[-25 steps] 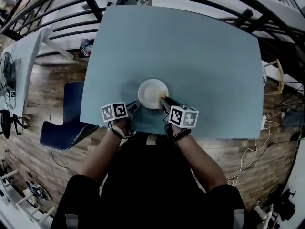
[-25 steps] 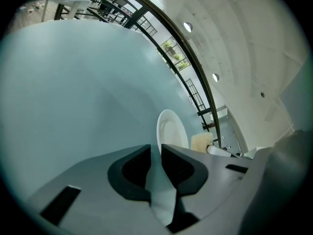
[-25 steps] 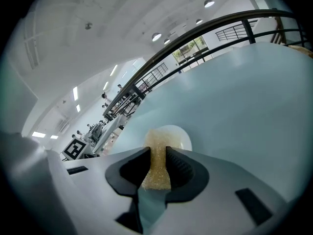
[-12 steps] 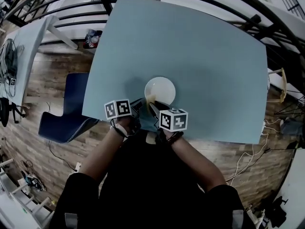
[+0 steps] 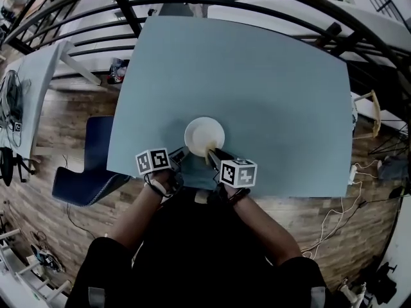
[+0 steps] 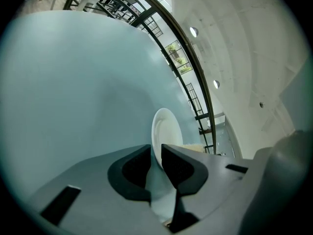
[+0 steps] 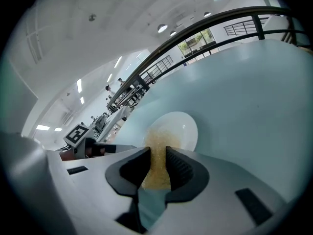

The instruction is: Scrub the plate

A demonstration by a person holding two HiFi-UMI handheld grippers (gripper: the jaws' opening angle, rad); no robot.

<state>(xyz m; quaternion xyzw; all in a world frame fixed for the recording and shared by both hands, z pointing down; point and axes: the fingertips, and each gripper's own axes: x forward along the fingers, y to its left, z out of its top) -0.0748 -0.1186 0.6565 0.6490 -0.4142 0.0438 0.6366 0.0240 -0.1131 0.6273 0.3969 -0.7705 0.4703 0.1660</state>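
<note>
A small white plate [image 5: 204, 135] lies near the front edge of the pale blue table [image 5: 257, 76]. My left gripper [image 5: 178, 154] is shut on the plate's near-left rim; in the left gripper view the plate [image 6: 166, 131] stands edge-on between the jaws of the left gripper [image 6: 156, 159]. My right gripper [image 7: 157, 166] is shut on a yellow sponge [image 7: 158, 156], whose front end rests on the plate [image 7: 181, 127]. In the head view the right gripper [image 5: 212, 155] reaches onto the plate's near side, and the sponge [image 5: 210, 151] shows as a tan patch there.
A blue chair [image 5: 90, 165] stands left of the table on the wooden floor. A black railing [image 5: 77, 31] curves round the far side. Cables [image 5: 347, 204] lie on the floor to the right. My left gripper's marker cube [image 7: 78, 134] shows in the right gripper view.
The right gripper with the sponge has shifted over the plate's near part, left and then back right. The left gripper has kept its hold on the rim.
</note>
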